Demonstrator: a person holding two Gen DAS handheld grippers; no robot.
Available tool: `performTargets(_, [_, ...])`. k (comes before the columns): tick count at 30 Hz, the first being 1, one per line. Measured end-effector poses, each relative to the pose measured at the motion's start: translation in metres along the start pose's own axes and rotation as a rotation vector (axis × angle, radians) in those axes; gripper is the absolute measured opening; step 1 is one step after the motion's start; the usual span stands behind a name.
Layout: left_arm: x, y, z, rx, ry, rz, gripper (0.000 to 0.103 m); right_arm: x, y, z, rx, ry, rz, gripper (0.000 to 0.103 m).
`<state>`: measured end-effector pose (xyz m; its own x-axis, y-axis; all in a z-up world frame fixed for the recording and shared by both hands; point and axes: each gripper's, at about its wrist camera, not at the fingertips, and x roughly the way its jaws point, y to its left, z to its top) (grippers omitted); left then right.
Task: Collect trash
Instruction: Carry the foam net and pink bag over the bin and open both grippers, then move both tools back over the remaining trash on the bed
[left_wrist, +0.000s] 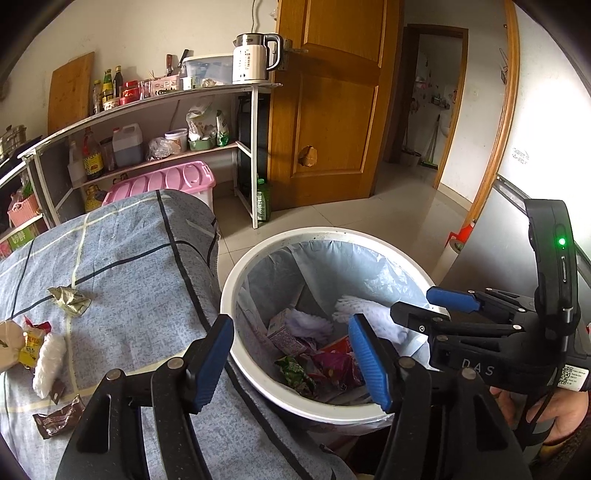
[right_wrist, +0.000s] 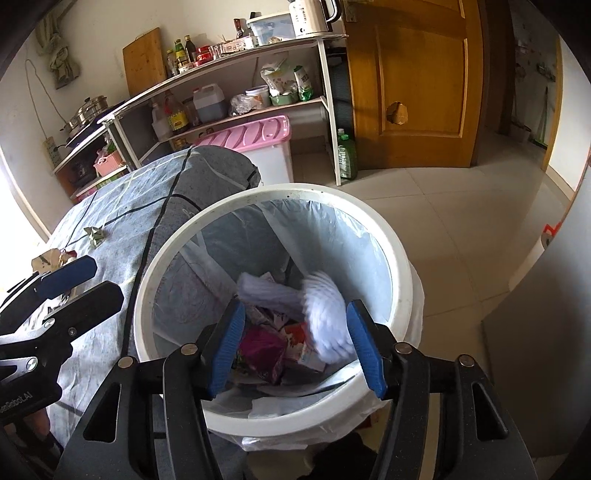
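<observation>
A white round trash bin (left_wrist: 236, 280) with a clear liner stands beside the cloth-covered table (left_wrist: 140, 266); it also shows in the right wrist view (right_wrist: 402, 266). Inside lie wrappers (left_wrist: 332, 363) and white foam pieces (left_wrist: 354, 308). A blurred white foam piece (right_wrist: 327, 317) is falling in the bin between my right gripper's fingers. My right gripper (right_wrist: 297, 349) is open above the bin and shows in the left wrist view (left_wrist: 430, 308). My left gripper (left_wrist: 293, 363) is open and empty over the bin's near rim. On the table lie a crumpled wrapper (left_wrist: 70, 300), a white foam piece (left_wrist: 48, 363), a yellow-red wrapper (left_wrist: 33, 341) and brown wrappers (left_wrist: 59, 417).
A shelf rack (left_wrist: 147, 107) with bottles, jars and a kettle (left_wrist: 253, 57) stands behind the table. A pink-lidded box (left_wrist: 166, 181) sits under it. A wooden door (left_wrist: 332, 99) is open onto a tiled floor (left_wrist: 369, 218). A grey cabinet (left_wrist: 495, 240) stands at the right.
</observation>
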<state>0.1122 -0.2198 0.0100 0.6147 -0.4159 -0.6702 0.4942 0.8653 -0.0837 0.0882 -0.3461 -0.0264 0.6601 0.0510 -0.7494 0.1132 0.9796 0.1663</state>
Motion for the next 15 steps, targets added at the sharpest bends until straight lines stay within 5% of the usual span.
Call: performTargets(15, [-0.053,0.048,-0.014,-0.090,-0.073,0.057,0.064,-0.020,0.051,0.001,-0.048,-0.059,0.074,0.058])
